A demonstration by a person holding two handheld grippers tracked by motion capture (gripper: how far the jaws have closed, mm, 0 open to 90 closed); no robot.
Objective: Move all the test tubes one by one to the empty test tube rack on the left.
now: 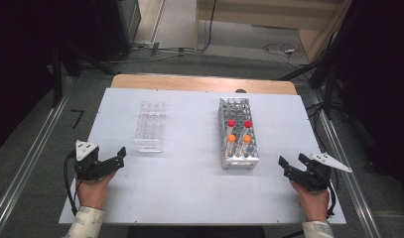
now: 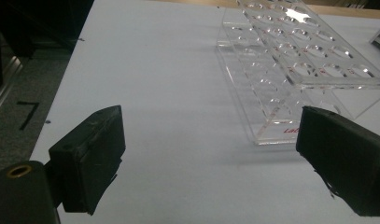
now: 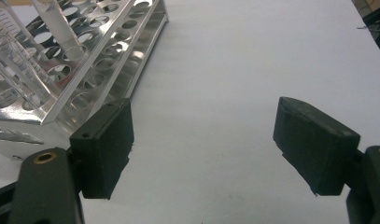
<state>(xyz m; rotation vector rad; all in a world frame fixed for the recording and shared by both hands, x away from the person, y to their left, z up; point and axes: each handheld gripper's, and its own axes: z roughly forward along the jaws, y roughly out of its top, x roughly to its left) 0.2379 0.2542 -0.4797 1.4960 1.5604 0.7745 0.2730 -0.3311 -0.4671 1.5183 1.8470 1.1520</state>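
Bench (image 1: 189, 188) carries a clear acrylic tube rack (image 1: 150, 126) left and a metal tube rack (image 1: 236, 134) with four capped tubes (image 1: 239, 131) right. Left gripper (image 1: 121, 154) and right gripper (image 1: 292, 160) rest near, jaws released, grasping nothing.

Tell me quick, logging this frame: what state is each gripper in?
Left gripper: open, holding nothing, near the clear rack.
Right gripper: open, holding nothing, beside the metal rack.
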